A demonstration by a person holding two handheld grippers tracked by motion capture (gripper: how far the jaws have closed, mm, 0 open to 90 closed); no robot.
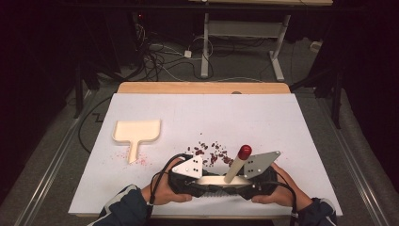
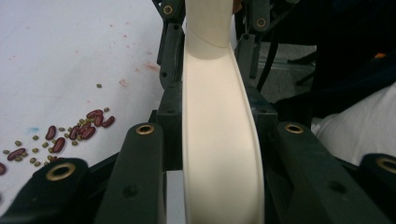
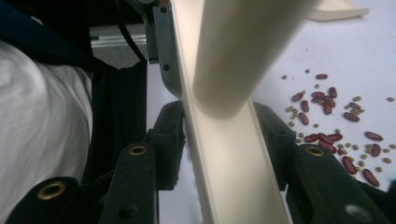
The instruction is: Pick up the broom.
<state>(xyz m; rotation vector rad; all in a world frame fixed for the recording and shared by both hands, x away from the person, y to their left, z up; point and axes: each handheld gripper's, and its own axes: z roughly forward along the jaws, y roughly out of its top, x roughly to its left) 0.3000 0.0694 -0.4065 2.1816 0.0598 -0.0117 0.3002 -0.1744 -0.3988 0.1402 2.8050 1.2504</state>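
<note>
I count: two hand-held grippers (image 1: pixel 188 176) (image 1: pixel 256 175), one dustpan (image 1: pixel 137 133), one red-capped brush (image 1: pixel 236 165), beans (image 1: pixel 211 150) too many to count.

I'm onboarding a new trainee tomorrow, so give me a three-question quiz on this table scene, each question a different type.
1. True or false: the dustpan lies on the table to the left of the spilled beans.
2. Multiple choice: the cream brush is held by A) the left gripper alone, B) the right gripper alone, C) both grippers, one at each end.
3. Fill in: the tip of the brush handle is coloured ____.

Key: 1 true; 2 C; 3 red.
</note>
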